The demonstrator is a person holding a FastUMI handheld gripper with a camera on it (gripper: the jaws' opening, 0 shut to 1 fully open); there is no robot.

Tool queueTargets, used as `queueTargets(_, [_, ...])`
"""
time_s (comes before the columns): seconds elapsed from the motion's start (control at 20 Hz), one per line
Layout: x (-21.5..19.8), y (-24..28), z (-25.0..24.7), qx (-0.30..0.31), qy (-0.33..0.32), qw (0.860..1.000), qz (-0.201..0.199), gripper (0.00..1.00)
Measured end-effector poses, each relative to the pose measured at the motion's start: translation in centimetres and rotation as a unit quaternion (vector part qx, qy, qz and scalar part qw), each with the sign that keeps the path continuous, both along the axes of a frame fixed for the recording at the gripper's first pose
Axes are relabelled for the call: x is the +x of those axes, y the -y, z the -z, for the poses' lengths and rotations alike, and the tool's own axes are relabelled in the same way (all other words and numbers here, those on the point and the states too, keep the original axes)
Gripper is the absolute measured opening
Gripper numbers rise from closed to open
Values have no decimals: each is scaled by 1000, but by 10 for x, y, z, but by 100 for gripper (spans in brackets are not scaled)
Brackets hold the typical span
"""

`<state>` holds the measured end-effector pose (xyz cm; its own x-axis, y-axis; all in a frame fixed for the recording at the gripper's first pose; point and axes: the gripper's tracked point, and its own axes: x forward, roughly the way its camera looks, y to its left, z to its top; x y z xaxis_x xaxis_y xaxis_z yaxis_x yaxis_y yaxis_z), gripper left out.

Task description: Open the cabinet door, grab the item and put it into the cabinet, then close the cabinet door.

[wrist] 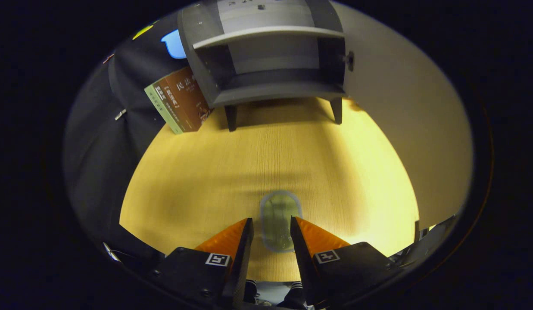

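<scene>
A grey cabinet (266, 56) on short legs stands at the far end of the wooden table (197, 172). Its front is open, and a shelf and the bare bottom compartment show inside. A wide pale panel (400, 107), seemingly its door, reaches out from its right side. A clear, rounded item (280, 215) lies on the table between my fingertips and juts a little ahead of them. My gripper (271, 219) is open. The right finger sits at the item's edge, and a thin strip of table shows between the left finger and the item.
A brown book with a green spine (178, 103) leans against the cabinet's left side. Black booth cloth (102, 142) hangs along the table's left edge. Bare wood stretches between the item and the cabinet's legs.
</scene>
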<state>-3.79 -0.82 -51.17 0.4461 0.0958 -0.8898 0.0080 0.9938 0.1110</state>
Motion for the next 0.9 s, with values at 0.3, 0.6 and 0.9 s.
queueTargets(0.3, [-4, 11, 54, -4, -47, 999, 4, 56])
queueTargets(0.6, [4, 18, 57, -18, -60, 998, -6, 56])
queueTargets(0.9, [2, 18, 66, -45, -68, 996, -36, 12])
